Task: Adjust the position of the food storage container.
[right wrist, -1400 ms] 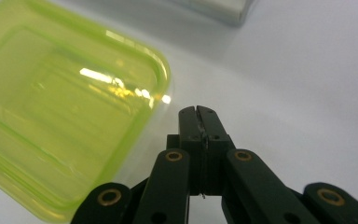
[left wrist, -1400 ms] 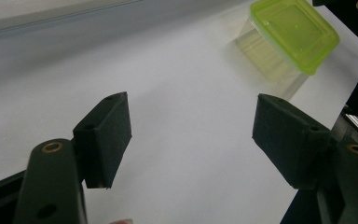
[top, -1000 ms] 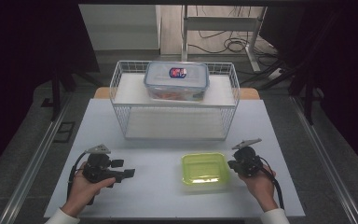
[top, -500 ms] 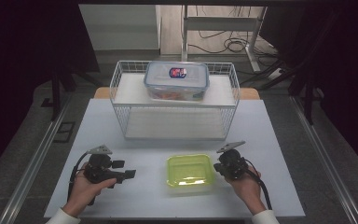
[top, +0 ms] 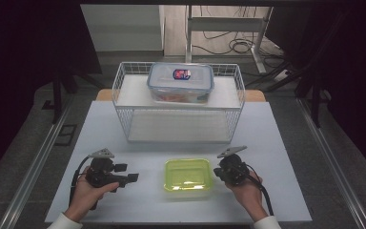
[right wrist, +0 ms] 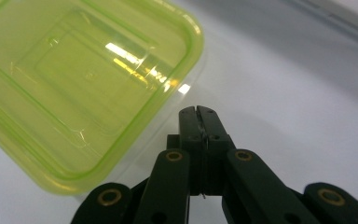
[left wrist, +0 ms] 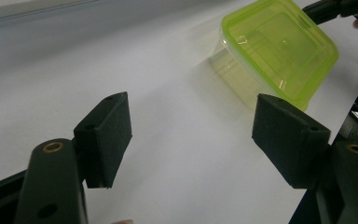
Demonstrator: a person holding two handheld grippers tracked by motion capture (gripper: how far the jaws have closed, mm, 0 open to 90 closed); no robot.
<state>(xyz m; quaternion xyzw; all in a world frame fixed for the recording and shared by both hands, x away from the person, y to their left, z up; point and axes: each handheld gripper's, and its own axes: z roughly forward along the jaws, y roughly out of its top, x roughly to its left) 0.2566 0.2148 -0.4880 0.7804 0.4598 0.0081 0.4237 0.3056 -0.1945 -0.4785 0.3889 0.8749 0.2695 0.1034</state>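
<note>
A lime-green lidded plastic box [top: 187, 174] lies flat on the white table [top: 124, 138] near its front edge. My right gripper [top: 217, 171] is shut, with nothing between its pads, and its tip is at the box's right side. In the right gripper view the closed tips [right wrist: 198, 113] sit right beside the green box [right wrist: 84, 79] at its rim. My left gripper [top: 129, 173] rests to the left of the box, apart from it, pointing toward it. In the left gripper view its jaws [left wrist: 193, 126] stand wide open over bare table, with the green box [left wrist: 279, 46] farther off.
A white wire basket [top: 124, 76] stands across the back of the table. On its upper shelf sits a clear lidded container [top: 181, 83] with a blue label. Bare table lies between the basket and the grippers. The table's front edge is close behind both hands.
My right gripper has moved left, and the green box has slid left with it across the table. The left gripper has stayed where it was, still open.
</note>
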